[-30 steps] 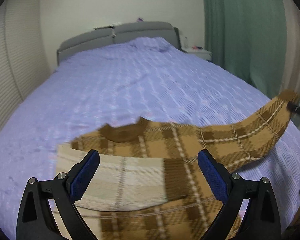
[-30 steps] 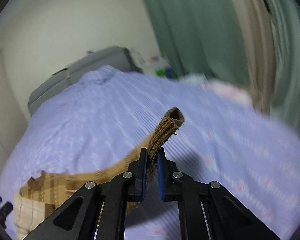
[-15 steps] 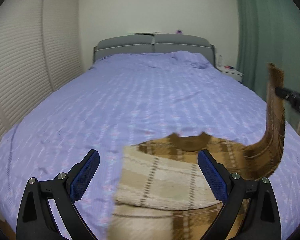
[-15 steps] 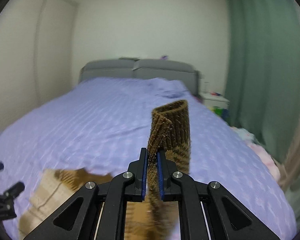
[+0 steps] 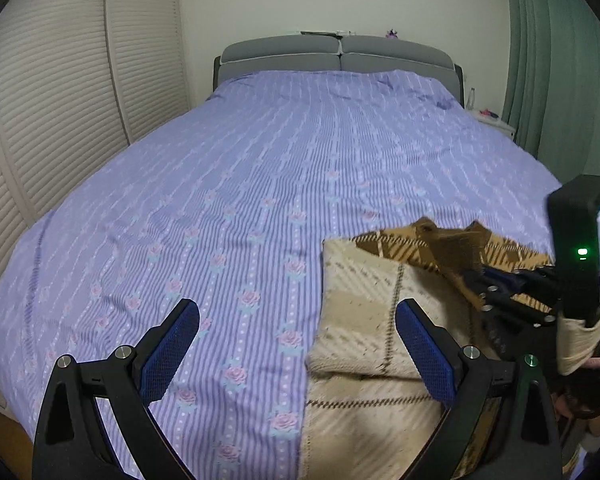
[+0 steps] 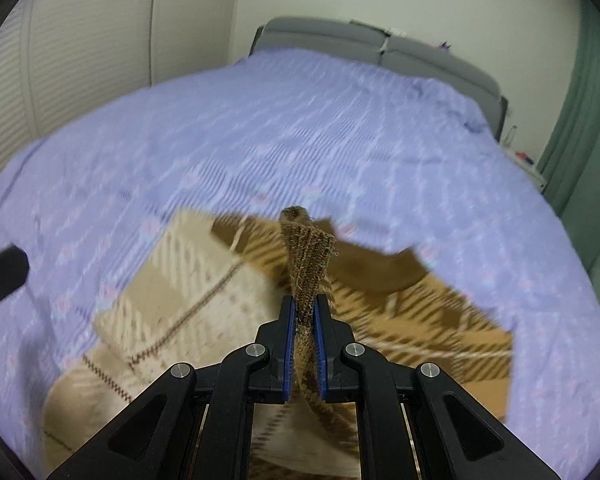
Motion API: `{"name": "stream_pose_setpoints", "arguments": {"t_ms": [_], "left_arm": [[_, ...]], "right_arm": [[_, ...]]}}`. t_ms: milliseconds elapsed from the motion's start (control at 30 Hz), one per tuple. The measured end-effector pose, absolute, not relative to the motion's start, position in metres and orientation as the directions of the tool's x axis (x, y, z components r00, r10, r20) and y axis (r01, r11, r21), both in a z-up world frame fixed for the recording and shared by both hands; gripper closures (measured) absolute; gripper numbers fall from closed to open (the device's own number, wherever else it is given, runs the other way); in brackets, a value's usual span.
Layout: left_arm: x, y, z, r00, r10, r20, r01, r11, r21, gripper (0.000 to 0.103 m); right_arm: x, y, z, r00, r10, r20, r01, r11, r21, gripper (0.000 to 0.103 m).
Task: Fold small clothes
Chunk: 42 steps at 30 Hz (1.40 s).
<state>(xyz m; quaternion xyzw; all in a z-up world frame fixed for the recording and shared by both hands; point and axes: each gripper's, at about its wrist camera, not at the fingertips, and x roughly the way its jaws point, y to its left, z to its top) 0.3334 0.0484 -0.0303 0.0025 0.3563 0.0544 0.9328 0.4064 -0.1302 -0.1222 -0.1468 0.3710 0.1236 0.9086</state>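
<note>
My right gripper (image 6: 303,340) has its jaws clamped on the ribbed cuff (image 6: 306,256) of the plaid sweater (image 5: 380,320), which lies on the bed (image 5: 260,180) — body from 9 to 3 o'clock below. My left gripper (image 5: 296,344) hangs with jaws wide apart — sweater at its 2 o'clock.

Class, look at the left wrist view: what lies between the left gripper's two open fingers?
Between the left gripper's fingers lie striped purple bedsheet and the folded plaid sweater's pale edge; neither finger touches them.
</note>
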Motion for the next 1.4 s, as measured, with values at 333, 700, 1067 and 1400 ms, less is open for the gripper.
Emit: {"name": "stream_pose_setpoints", "arguments": {"t_ms": [333,700,1067,1400], "left_arm": [[0.321,0.054,-0.045,0.741,0.031,-0.671,-0.029,0.999,0.015,0.003],[0.359,0.009,-0.080,0.627,-0.277,-0.729,0.145,0.960,-0.240,0.024],[0.416,-0.004,-0.128,0.495,-0.350,-0.796,0.041,0.924,-0.381,0.031],[0.417,0.000,-0.122,0.524,-0.363,-0.771,0.042,0.914,-0.402,0.092]], "right_arm": [[0.359,-0.144,-0.109,0.704,0.214,-0.678,-0.367,0.926,-0.088,0.037],[0.308,-0.310,-0.128,0.729,-0.008,-0.684,-0.008,1.000,-0.020,0.031],[0.331,-0.350,-0.174,0.666,0.014,-0.746,0.048,0.997,0.061,0.032],[0.349,-0.363,-0.178,0.671,0.003,-0.741,0.087,0.993,0.083,0.054]]}}
